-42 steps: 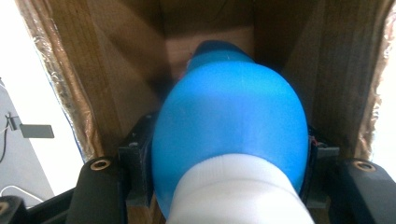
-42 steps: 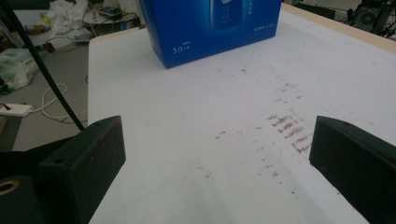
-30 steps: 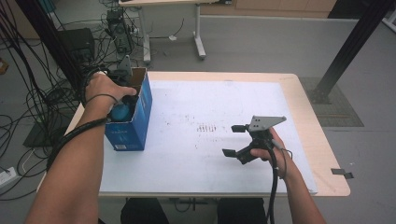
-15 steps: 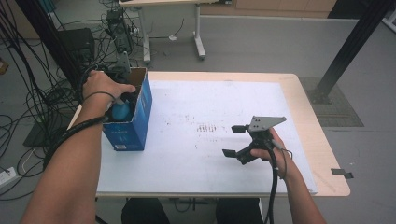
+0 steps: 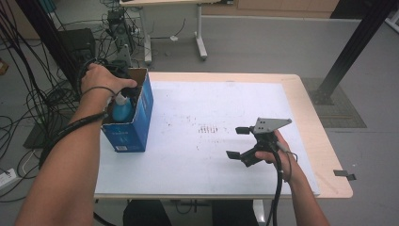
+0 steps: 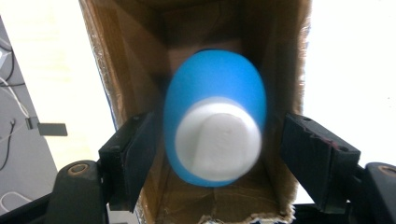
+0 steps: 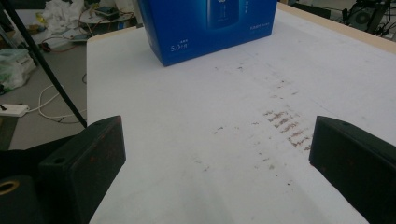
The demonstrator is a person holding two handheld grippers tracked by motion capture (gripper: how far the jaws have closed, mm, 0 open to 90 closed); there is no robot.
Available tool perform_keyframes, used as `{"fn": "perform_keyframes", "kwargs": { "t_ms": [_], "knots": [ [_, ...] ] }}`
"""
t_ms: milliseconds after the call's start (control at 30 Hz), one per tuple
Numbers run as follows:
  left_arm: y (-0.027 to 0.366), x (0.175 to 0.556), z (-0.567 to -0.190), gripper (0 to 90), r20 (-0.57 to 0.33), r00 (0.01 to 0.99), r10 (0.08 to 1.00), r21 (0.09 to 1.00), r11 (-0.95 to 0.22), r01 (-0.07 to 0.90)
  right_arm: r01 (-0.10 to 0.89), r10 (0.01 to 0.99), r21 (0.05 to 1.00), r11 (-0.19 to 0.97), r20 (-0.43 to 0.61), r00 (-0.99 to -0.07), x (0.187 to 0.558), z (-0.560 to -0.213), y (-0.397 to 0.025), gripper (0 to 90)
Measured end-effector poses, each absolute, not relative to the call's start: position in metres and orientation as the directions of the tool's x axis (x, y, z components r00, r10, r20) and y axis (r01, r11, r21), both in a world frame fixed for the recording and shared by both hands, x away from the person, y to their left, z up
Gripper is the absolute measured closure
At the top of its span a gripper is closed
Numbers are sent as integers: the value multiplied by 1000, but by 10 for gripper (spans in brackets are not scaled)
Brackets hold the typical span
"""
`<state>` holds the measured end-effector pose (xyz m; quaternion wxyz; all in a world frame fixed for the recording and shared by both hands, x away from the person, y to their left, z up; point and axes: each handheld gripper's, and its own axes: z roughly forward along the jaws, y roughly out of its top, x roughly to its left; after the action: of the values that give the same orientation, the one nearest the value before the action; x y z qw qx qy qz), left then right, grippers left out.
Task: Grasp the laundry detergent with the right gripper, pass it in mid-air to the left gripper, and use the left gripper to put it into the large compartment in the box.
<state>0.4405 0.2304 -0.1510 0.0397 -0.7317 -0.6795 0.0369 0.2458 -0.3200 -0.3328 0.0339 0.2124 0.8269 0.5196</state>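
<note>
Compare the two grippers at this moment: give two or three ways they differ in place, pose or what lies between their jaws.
The left gripper points down into the blue box, its jaws either side of a blue bottle; the right gripper is over the bare white table, nothing between its jaws. The left is at the table's left edge, the right near the front right. Both stand open.

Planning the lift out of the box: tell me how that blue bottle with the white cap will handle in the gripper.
The blue bottle looks smooth and rounded, so it may slip or twist between flat jaws. Its oval body probably grips best across the narrow sides. Inside the snug blue box, it may drag the cardboard walls.
</note>
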Motion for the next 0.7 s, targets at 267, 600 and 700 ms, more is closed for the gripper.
{"fn": "perform_keyframes", "kwargs": {
  "t_ms": [267, 600, 700],
  "knots": [
    [231, 435, -134, 202, -5, 92, 996, -64, -92, 994, 318, 384, 872, 371, 168, -908, 246, -333, -318, 38],
    [235, 431, -122, 111, -49, 112, 993, -33, -113, 993, 319, 383, 870, 376, 167, -908, 247, -331, -317, 39],
    [232, 429, -118, 94, -51, 119, 992, -22, -120, 993, 320, 383, 869, 376, 169, -908, 247, -332, -316, 39]
  ]
}}
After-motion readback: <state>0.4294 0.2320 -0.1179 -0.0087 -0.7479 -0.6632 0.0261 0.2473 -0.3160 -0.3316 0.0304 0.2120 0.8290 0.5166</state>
